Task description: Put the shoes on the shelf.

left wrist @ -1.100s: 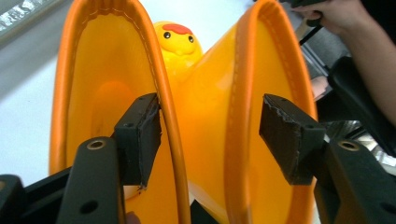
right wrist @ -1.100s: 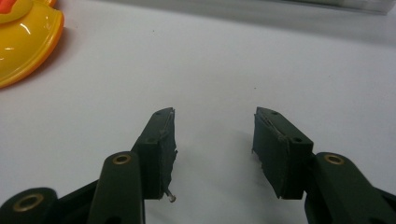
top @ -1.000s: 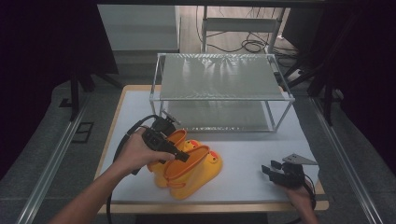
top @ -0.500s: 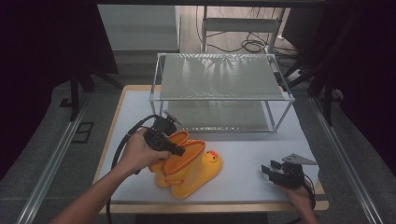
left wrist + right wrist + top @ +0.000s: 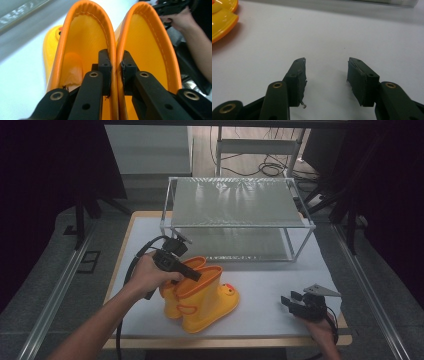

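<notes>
Two yellow rubber boots (image 5: 200,295) stand side by side near the front edge of the tabletop (image 5: 270,290), left of its middle, their orange-rimmed shafts upright and touching each other. The nearer boot shows a small duck face on its toe, which points toward the right edge.

The left claw (image 5: 192,274) comes down onto the tops of the boots, and in the left gripper view its two jaws are pinched together on the two adjoining shaft walls, one jaw inside each boot (image 5: 112,50), so the pair is gripped as one (the jaws have just closed onto them). One hand (image 5: 150,275) holds this claw, with its black cable looping off toward the left edge.

The right claw (image 5: 295,304) rests low near the front right corner of the tabletop, well apart from the boots, held by the person's other hand. In the right gripper view its two jaws stand apart with only bare white surface between them (image 5: 327,75); a piece of boot sole shows at the upper left there.

One wire-frame rack (image 5: 235,217) with two mesh shelves stands at the back of the tabletop, behind the boots and not touching them.
</notes>
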Demonstrator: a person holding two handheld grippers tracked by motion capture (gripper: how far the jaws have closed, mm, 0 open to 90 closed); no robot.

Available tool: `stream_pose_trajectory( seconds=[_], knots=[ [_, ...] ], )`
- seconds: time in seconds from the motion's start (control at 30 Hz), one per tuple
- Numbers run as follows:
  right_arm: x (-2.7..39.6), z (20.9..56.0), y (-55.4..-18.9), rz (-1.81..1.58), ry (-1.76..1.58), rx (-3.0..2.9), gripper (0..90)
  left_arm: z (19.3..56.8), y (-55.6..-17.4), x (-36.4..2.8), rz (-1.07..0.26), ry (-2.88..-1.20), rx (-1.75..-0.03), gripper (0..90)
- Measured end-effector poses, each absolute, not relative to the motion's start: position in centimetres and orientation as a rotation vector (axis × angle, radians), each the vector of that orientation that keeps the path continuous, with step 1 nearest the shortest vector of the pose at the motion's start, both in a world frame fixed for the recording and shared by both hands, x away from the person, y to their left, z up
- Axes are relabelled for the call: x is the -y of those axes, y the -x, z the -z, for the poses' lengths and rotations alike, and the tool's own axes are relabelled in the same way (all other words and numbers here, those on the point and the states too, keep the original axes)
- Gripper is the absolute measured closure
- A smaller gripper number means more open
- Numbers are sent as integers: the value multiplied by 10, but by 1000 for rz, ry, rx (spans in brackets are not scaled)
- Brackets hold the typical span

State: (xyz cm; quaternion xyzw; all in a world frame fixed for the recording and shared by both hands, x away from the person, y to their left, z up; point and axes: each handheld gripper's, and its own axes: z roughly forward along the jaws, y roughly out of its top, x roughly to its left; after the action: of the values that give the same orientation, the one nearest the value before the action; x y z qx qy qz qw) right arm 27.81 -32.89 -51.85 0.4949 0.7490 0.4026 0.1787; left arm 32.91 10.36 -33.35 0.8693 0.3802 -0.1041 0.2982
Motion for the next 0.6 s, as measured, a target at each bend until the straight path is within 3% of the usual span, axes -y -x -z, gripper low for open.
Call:
stream_pose_trajectory(
  seconds=[0.6],
  knots=[
    [333, 515, -276, -1176, -1383, -2100, 486, 270, -331, -74, 295, -2246, -883, 819]
  ],
)
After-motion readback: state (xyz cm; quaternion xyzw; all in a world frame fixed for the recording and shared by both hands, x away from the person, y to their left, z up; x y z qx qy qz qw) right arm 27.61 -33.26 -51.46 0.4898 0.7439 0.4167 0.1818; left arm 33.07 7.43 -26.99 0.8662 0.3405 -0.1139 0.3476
